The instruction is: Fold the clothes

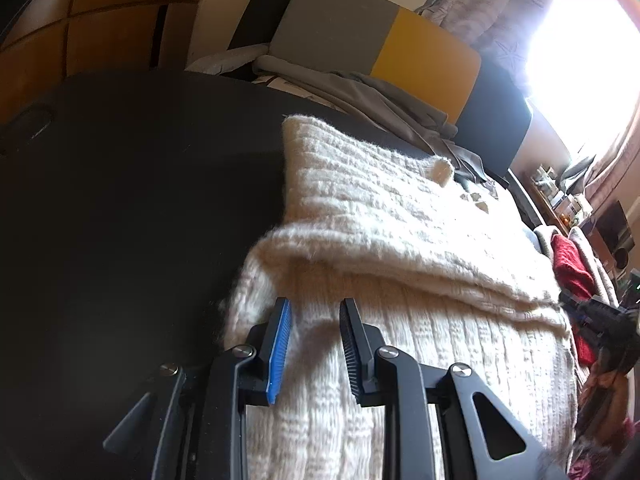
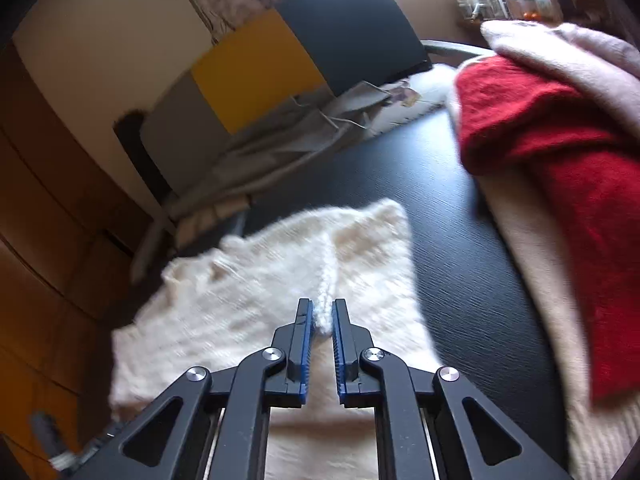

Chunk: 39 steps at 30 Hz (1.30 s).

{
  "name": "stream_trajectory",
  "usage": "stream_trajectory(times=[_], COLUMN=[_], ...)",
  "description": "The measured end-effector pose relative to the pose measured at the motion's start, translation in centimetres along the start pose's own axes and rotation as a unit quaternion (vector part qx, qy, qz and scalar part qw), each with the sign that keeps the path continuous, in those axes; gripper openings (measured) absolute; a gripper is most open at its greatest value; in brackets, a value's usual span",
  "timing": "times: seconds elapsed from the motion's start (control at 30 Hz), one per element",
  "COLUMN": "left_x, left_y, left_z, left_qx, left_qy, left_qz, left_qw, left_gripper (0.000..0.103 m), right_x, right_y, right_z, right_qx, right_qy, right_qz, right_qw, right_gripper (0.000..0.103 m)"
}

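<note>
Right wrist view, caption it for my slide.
Right gripper pinches a cream knit sweater fold beside stacked red sweater.

The cream sweater point(image 1: 372, 216) is a chunky, fuzzy ribbed knit. The table point(image 2: 460, 216) is matt black with a fine grain, perhaps leatherette. Each tool, left tool point(image 1: 316, 316) and right tool point(image 2: 320, 316), is matt black plastic with ridged pads and shiny metal pins. The red garment point(image 2: 560, 152) looks soft and woolly.
</note>
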State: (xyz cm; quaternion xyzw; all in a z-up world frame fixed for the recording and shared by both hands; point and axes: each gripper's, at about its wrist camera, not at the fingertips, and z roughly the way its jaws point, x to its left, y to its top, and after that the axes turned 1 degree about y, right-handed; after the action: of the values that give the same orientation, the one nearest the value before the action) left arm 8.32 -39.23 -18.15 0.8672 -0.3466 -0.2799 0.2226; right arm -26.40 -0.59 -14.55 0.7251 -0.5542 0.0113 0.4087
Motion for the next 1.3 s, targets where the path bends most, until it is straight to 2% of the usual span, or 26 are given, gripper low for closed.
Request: stream_trajectory(times=[0.1, 0.2, 0.3, 0.33, 0.43, 0.57, 0.7, 0.73, 0.83, 0.87, 0.93, 1.03, 1.2, 1.3], left_x=[0.4, 0.9, 0.8, 0.6, -0.8, -3.1, -4.8, -5.0, -4.7, -4.6, -4.2, -3.7, -5.1, -5.4], left_y=[0.0, 0.6, 2.0, 2.6, 5.1, 8.7, 11.2, 11.4, 9.7, 9.2, 8.8, 8.5, 8.4, 8.8], left_z=[-0.6, -1.1, -1.7, -1.8, -1.4, 1.0, 5.0, 6.0, 9.2, 9.4, 8.9, 8.9, 9.5, 9.1], left_qx=[0.002, -0.003, -0.024, -0.033, -0.056, -0.065, -0.047, -0.038, -0.006, -0.014, -0.022, -0.023, -0.025, -0.018], left_qy=[0.0, 0.009, 0.022, 0.022, 0.015, 0.013, 0.02, 0.021, 0.025, 0.023, 0.008, 0.002, 0.04, 0.045], left_qz=[-0.009, -0.015, -0.008, -0.004, 0.021, 0.055, 0.076, 0.08, 0.087, 0.091, 0.08, 0.07, 0.098, 0.099], left_qw=[1.0, 0.9998, 0.9994, 0.9992, 0.9981, 0.9962, 0.9958, 0.9959, 0.9959, 0.9955, 0.9965, 0.9973, 0.9941, 0.9939], left_gripper=[0.025, 0.025, 0.025, 0.025, 0.025, 0.027, 0.027, 0.027, 0.027, 0.027, 0.028, 0.028, 0.029, 0.028], right_x=[-1.9, -2.2, -0.1, 1.1, 4.7, 8.3, 8.7, 8.3, 6.8, 6.3, 5.0, 3.9, 4.2, 4.3], right_y=[-0.7, -0.6, 0.2, 0.4, 0.7, 0.7, 0.5, 0.3, -0.5, -0.7, -0.7, -0.9, -0.8, -0.7], right_z=[0.1, -1.1, -1.7, -1.5, -0.4, 2.5, 5.2, 5.7, 6.2, 6.1, 5.9, 5.4, 5.8, 5.8], right_qx=[0.009, -0.016, -0.028, -0.029, -0.02, 0.01, 0.033, 0.038, 0.028, 0.022, 0.026, 0.025, 0.032, 0.031], right_qy=[0.004, 0.003, 0.006, 0.007, 0.003, -0.023, -0.069, -0.082, -0.097, -0.098, -0.098, -0.081, -0.087, -0.086], right_qz=[0.034, 0.038, -0.004, -0.029, -0.105, -0.183, -0.213, -0.214, -0.216, -0.214, -0.182, -0.164, -0.172, -0.171], right_qw=[0.999, 0.999, 1.0, 0.999, 0.994, 0.983, 0.974, 0.973, 0.971, 0.972, 0.978, 0.983, 0.981, 0.981], right_gripper=[0.01, 0.015, 0.035, 0.045, 0.052, 0.06, 0.068, 0.068, 0.081, 0.089, 0.098, 0.1, 0.103, 0.103])
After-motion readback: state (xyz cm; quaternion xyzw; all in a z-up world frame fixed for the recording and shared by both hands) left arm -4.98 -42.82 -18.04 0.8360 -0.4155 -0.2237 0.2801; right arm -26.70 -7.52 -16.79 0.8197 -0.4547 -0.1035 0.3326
